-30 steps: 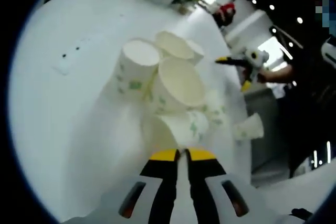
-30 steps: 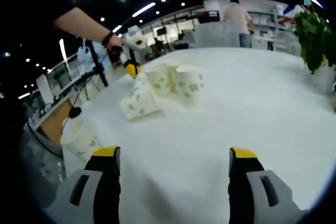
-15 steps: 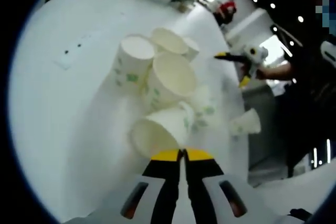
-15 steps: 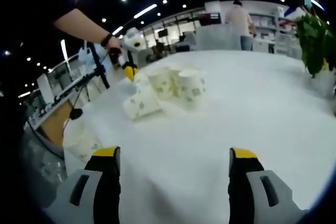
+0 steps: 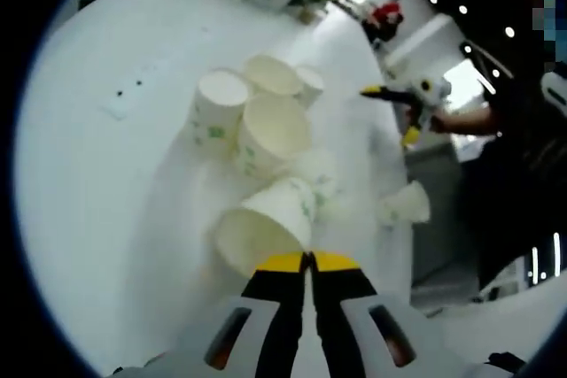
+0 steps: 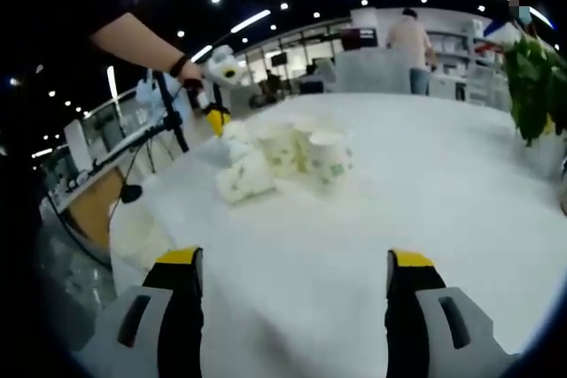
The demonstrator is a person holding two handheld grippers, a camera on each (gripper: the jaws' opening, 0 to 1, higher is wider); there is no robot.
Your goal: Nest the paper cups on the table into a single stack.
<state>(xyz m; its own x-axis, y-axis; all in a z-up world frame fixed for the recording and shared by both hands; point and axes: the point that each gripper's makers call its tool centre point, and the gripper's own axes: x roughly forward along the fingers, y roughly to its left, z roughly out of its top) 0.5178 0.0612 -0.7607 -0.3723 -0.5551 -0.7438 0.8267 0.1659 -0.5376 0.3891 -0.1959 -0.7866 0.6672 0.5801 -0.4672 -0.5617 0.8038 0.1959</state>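
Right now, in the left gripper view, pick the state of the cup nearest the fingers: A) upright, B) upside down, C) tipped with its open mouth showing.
C: the nearest cup shows its open mouth, just ahead of the shut left gripper.

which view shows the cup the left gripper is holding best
The left gripper view: the tilted paper cup sits just above the closed jaws of the left gripper, its open mouth and rim plain. In the right gripper view it is small and far, blurred among the other cups, beside the left gripper.
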